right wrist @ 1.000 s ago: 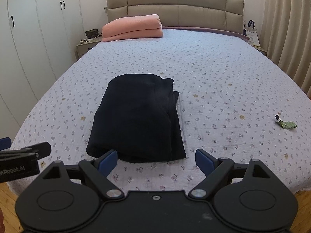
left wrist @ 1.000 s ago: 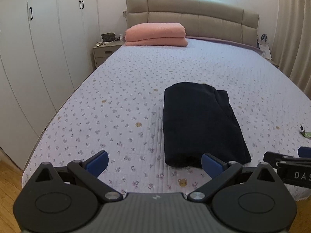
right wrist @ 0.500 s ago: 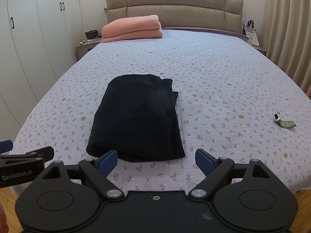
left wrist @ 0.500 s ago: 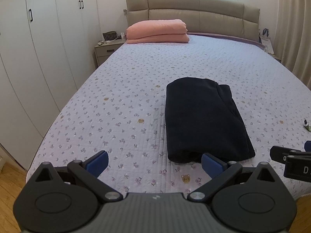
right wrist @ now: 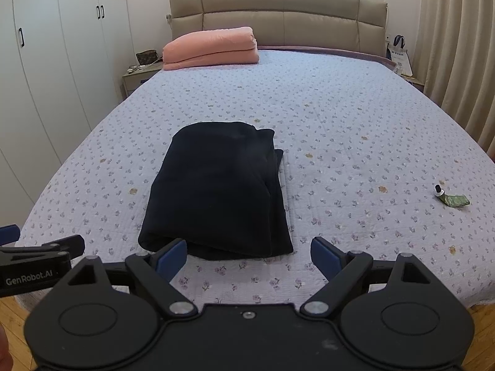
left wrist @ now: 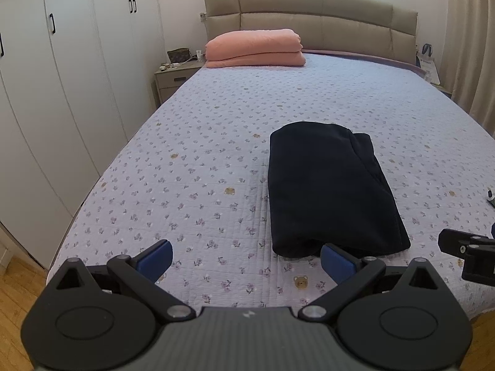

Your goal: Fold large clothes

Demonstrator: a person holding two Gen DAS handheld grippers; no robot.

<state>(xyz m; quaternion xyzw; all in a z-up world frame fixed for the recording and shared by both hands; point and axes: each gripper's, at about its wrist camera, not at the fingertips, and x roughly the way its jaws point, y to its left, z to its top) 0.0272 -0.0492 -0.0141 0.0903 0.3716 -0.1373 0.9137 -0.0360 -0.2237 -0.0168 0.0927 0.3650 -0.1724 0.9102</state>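
Observation:
A dark navy garment (left wrist: 331,185) lies folded into a neat rectangle on the flowered bedspread (left wrist: 201,142), near the foot of the bed; it also shows in the right wrist view (right wrist: 219,188). My left gripper (left wrist: 246,259) is open and empty, held just short of the bed's foot edge, left of the garment's near end. My right gripper (right wrist: 249,255) is open and empty, just in front of the garment's near edge. Each gripper shows at the side of the other's view.
A folded pink blanket (left wrist: 255,49) lies by the beige headboard (right wrist: 278,15). A small green tube (right wrist: 451,198) lies on the bed at the right. White wardrobes (left wrist: 62,77) line the left wall, with a nightstand (left wrist: 173,75) beyond. Curtains (right wrist: 464,61) hang on the right.
Both grippers have drawn back slightly and risen from the bed, still open. The folded garment has not moved.

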